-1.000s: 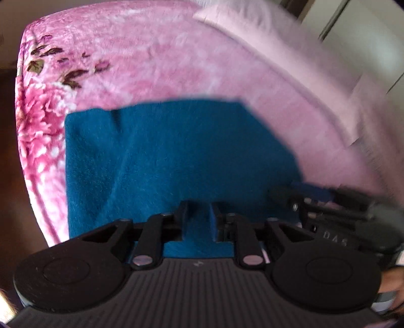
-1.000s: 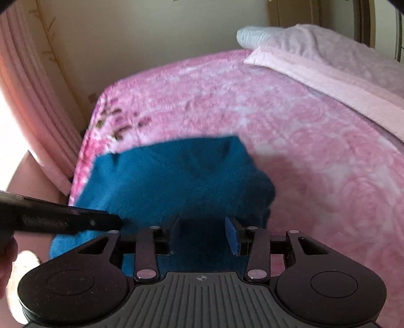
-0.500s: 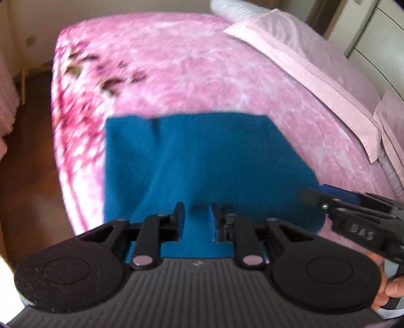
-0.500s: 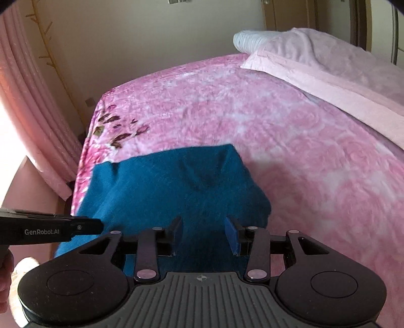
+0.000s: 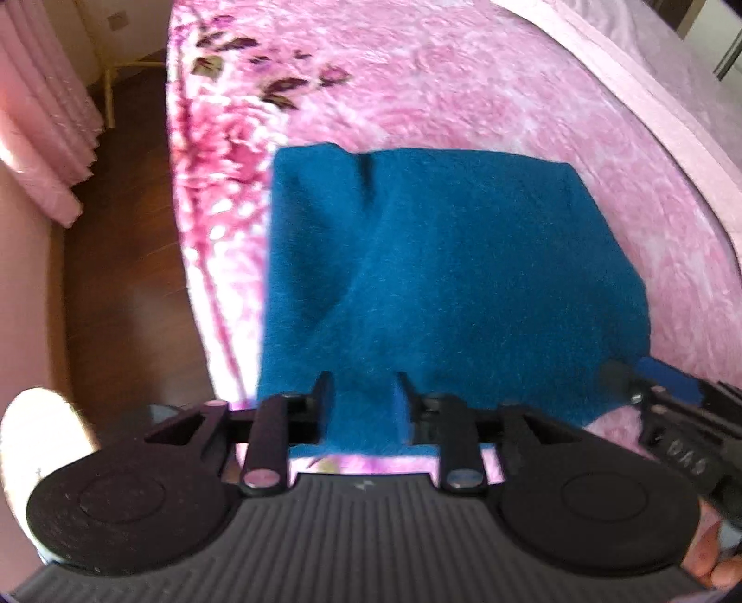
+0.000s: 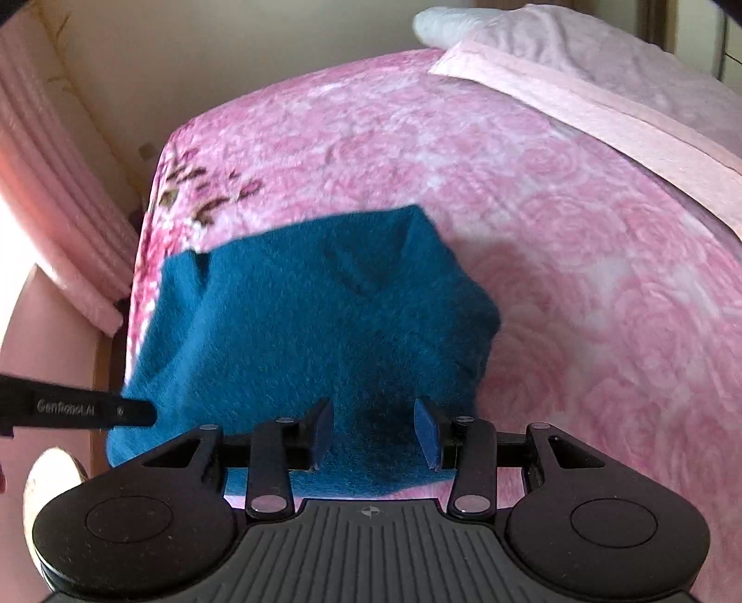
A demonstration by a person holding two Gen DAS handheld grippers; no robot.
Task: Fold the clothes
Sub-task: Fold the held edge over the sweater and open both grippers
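A teal knit garment [image 5: 454, 278] hangs from both grippers above a pink floral bed [image 5: 417, 83]. My left gripper [image 5: 364, 394] is shut on the garment's near edge, with cloth bunched between its fingers. My right gripper [image 6: 373, 429] is shut on the same near edge of the garment [image 6: 315, 334] further right; its blue pads [image 6: 424, 429] press the cloth. The right gripper shows at the lower right of the left wrist view [image 5: 668, 417]. The left gripper's finger shows at the left of the right wrist view [image 6: 83, 408].
A pale pink folded quilt [image 6: 603, 102] and a white pillow [image 6: 445, 23] lie at the far end of the bed. Pink curtains [image 6: 51, 208] hang at the left. Dark wood floor [image 5: 125, 287] lies beside the bed's left edge.
Both grippers have lifted and pulled back toward the bed's near edge with the garment. The cloth now hangs steeper and more of the floor shows on the left.
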